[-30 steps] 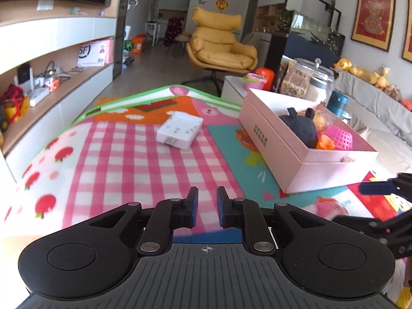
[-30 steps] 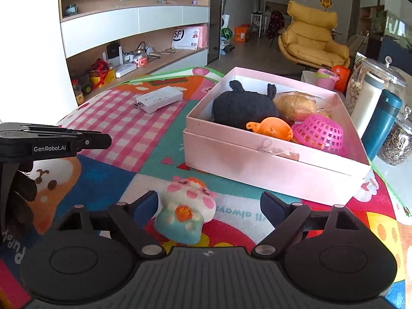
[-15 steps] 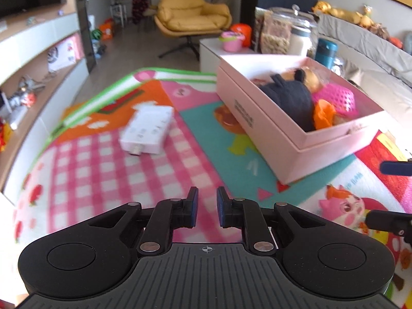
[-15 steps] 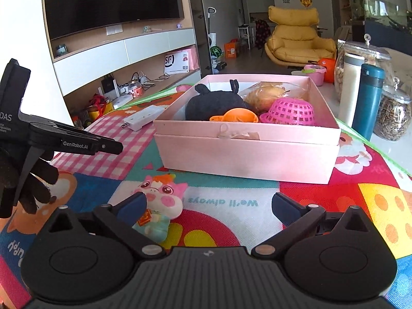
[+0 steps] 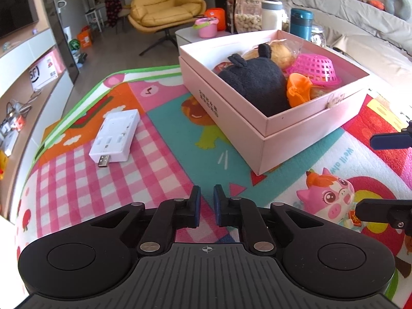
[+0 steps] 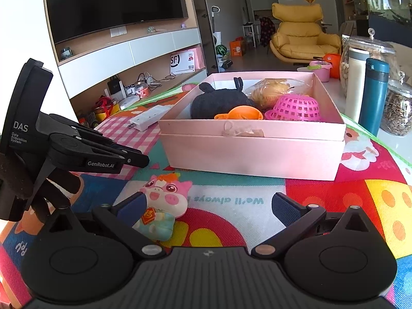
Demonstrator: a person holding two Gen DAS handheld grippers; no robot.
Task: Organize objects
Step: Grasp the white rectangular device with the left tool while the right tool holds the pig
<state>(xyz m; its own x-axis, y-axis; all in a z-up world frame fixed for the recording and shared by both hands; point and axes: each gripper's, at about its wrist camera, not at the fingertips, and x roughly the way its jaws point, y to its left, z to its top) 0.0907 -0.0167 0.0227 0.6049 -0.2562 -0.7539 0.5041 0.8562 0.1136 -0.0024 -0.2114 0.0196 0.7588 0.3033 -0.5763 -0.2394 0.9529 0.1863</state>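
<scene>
Pink box (image 6: 252, 152): one, cardboard, sitting on the play mat (image 5: 164, 154), holding one black plush, one orange cup, one pink mesh basket.
Pig toy (image 6: 161, 203): one, soft, lying beside right gripper (image 6: 208, 206), fingers spread wide.
Left gripper (image 5: 205, 200): fingers together, empty.
USB hub (image 5: 116, 135): one, white plastic.

The left gripper (image 5: 206, 204) sat at the near edge of the view, its two blue-padded fingers (image 5: 195, 206) nearly together with nothing between them, over a colourful play mat (image 5: 164, 159). To the far left on the mat's pink checks lay a white USB hub (image 5: 116, 135), its plug pointing near. To the right stood an open pink box (image 5: 267, 131) holding a black plush toy (image 5: 255, 82), an orange plastic cup (image 5: 298, 90) and a pink mesh basket (image 5: 319, 68). Near the box's near corner lay a pink pig toy (image 5: 329, 198). The right gripper's dark fingers (image 5: 388, 140) entered from the right edge, one on each side of the pig. A yellow armchair (image 5: 164, 5) stood far behind.
</scene>
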